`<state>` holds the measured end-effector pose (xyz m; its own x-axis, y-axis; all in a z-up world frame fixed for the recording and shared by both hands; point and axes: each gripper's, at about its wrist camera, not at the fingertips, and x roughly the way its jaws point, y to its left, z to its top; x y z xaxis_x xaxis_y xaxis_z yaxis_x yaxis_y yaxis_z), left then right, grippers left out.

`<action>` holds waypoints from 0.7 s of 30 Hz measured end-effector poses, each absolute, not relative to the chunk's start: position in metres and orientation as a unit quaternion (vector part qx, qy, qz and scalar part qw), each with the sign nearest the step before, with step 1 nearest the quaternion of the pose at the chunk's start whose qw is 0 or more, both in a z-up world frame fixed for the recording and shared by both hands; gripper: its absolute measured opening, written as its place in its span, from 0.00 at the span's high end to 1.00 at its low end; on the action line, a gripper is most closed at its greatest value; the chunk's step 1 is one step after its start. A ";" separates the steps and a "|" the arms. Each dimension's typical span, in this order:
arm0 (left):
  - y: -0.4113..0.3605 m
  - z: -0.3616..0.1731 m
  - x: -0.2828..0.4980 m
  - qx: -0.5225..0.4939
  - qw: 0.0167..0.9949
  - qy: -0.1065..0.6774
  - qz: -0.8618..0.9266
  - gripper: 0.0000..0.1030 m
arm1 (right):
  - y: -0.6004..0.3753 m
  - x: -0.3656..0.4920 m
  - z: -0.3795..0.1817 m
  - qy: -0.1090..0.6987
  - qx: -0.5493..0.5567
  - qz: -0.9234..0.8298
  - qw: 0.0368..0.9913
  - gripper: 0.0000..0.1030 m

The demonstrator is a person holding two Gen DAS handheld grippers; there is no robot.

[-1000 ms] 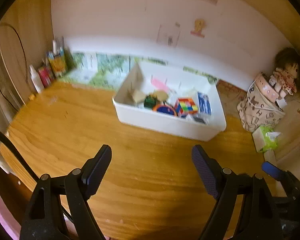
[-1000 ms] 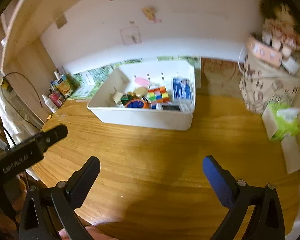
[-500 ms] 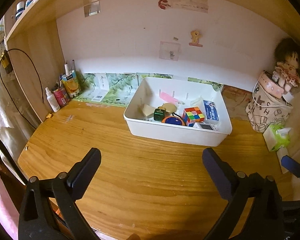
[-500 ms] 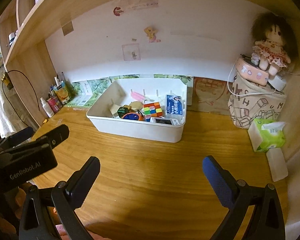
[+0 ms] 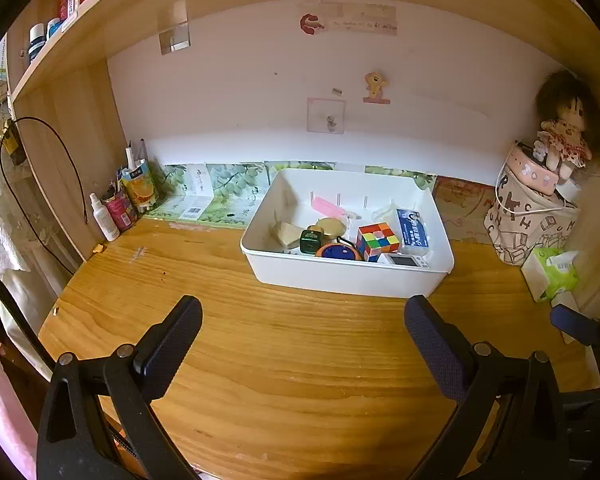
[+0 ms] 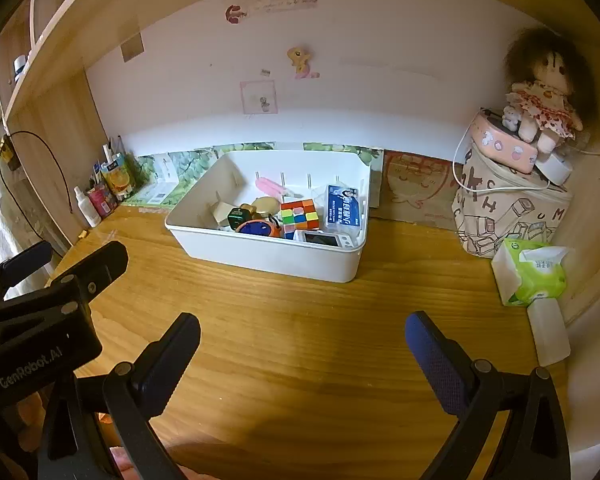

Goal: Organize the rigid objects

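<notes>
So both grippers are hanging back over the near edge of the desk, well apart from everything. The left gripper has its fingers spread wide with nothing between them, same for the right gripper.

All the stuff to sort sits in the white bin toward the far middle of the desk. The puzzle cube looks like the easy one: hard plastic, light, flat sides, so I'd pinch it across two opposite faces. It's smooth though, so grab it square or it may twist. Just right of it is a blue-and-white box, probably thin card, so I'd go gently across the narrow sides rather than crush the flat face. Near the front wall there's a small gadget with a screen; I'd stay off the screen and take the edges. The round orange-and-blue thing and the little green block are packed tight together, so getting fingers in there looks fiddly. The pink strip lies at the far side, flat and thin, likely hard to pick up.
</notes>
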<state>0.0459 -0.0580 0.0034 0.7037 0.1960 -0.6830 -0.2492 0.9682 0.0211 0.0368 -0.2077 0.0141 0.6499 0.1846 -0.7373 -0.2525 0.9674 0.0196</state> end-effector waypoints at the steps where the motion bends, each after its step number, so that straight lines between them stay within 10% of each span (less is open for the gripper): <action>1: -0.058 0.003 0.046 -0.036 0.922 0.366 0.120 0.02 | -0.207 0.037 0.014 0.401 -0.043 0.121 0.907 0.00; 21: -0.060 -0.004 0.051 -0.048 0.919 0.382 0.083 0.02 | -0.205 0.043 0.007 0.421 -0.062 0.097 0.900 0.00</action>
<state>0.0512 -0.0604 -0.0036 0.6938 0.1148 -0.7110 -0.1888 0.9817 -0.0258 0.0429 -0.2050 0.0068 0.6273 0.1222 -0.7691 -0.2262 0.9736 -0.0298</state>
